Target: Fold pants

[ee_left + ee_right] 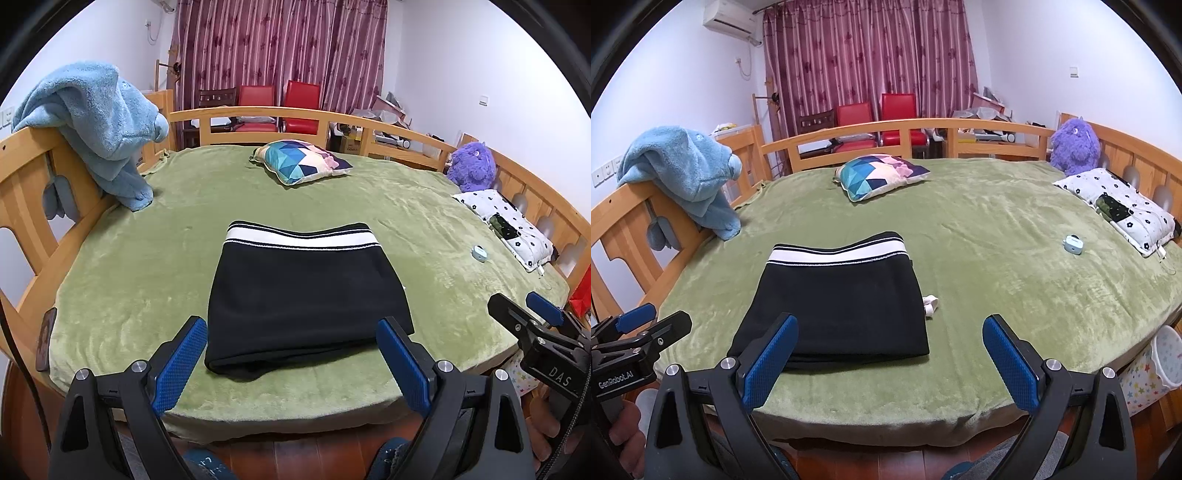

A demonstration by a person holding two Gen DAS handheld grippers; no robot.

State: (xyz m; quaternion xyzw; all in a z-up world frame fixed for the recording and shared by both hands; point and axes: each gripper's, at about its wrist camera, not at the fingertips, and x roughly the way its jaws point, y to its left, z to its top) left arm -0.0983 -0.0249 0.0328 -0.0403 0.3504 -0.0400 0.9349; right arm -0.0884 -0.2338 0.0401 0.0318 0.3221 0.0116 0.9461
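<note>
Green bed (147, 258) with folded pants (303, 295); each hand-held gripper, left (291, 365) and right (890, 363), wide open (empty).

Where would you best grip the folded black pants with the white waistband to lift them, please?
I would take the folded black pants at the thick layered edge nearest the open left gripper, coming in low from the bed's near side over the green fleece blanket. That edge bulges up, and both grippers already face it.
</note>
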